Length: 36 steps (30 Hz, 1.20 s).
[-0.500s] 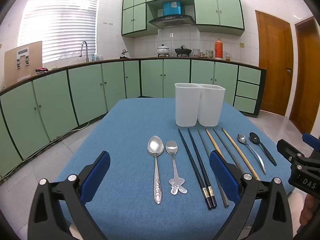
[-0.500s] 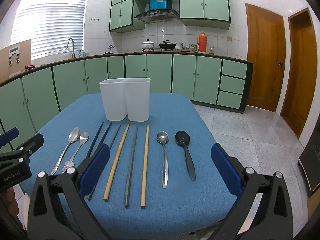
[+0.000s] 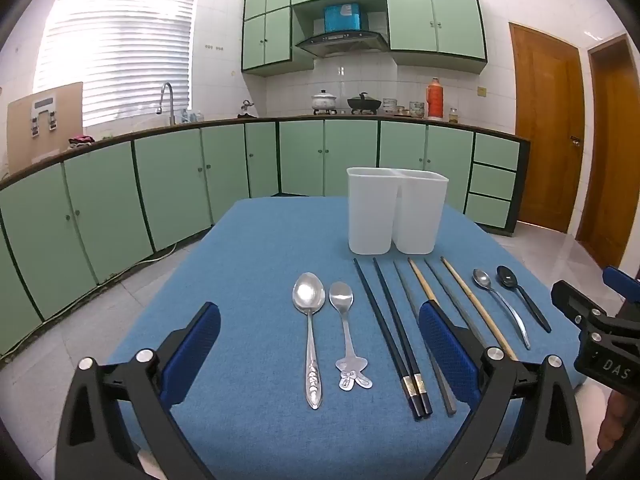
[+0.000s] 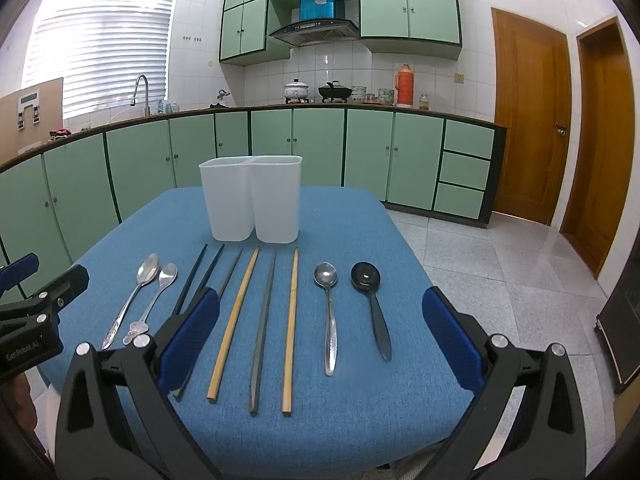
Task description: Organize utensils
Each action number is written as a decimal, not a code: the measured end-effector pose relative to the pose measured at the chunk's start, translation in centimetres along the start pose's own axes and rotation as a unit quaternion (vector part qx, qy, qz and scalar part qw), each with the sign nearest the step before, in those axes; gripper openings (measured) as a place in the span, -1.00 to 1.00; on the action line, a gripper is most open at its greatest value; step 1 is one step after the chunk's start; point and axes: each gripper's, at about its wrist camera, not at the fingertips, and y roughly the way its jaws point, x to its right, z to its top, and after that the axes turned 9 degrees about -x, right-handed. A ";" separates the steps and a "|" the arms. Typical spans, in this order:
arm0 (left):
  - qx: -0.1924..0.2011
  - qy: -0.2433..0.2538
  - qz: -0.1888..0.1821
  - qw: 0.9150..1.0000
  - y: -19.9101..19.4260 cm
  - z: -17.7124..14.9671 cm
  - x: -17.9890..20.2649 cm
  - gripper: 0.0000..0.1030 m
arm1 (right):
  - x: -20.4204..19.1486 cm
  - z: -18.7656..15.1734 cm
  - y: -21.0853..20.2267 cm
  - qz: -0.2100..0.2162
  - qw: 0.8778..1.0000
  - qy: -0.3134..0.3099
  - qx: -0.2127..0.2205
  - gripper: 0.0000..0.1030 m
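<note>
No visible change from half a second back: both views match, nothing on the table has shifted. Left gripper [image 3: 320, 356] has its jaws spread wide with nothing between them, hovering over the near edge of the blue table [image 3: 248, 264]. Right gripper [image 4: 320, 340] is the same, wide apart and empty. White two-compartment holder [image 4: 251, 200] stands upright at the far side of the table, both sections apparently empty. In front of it lies a row: large spoon [image 3: 309, 320], small cartoon-handled spoon [image 3: 347, 328], black chopsticks [image 3: 390, 332], grey and bamboo chopsticks alternating [image 4: 256, 320], steel spoon [image 4: 329, 312], black spoon [image 4: 372, 304]. All are flat, roughly parallel, handles toward the grippers, untouched.
</note>
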 end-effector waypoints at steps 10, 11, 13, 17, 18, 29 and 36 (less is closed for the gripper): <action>0.002 -0.001 0.005 1.000 0.1 0.0 0.1 0.88 | -0.1 -0.1 0.0 -0.001 1.000 -0.001 0.001 0.91; 0.003 0.000 0.005 1.000 0.0 0.0 0.1 0.88 | -0.2 -0.1 0.0 -0.001 1.000 -0.001 0.001 0.91; 0.003 0.000 0.006 1.000 0.0 0.0 0.1 0.88 | -0.2 -0.1 0.0 -0.001 1.000 -0.001 0.001 0.91; 0.003 0.000 0.006 1.000 0.0 0.1 0.1 0.88 | -0.2 -0.1 0.0 -0.001 1.000 -0.001 0.001 0.91; 0.002 0.000 0.006 1.000 0.0 0.1 0.1 0.88 | -0.2 -0.1 0.0 -0.001 1.000 -0.001 0.002 0.91; 0.003 0.000 0.006 1.000 -0.1 0.1 0.0 0.88 | -0.2 -0.1 0.0 -0.001 1.000 -0.001 0.001 0.91; 0.003 0.000 0.005 1.000 0.0 0.0 0.1 0.88 | -0.2 -0.1 0.0 -0.001 1.000 -0.001 0.002 0.91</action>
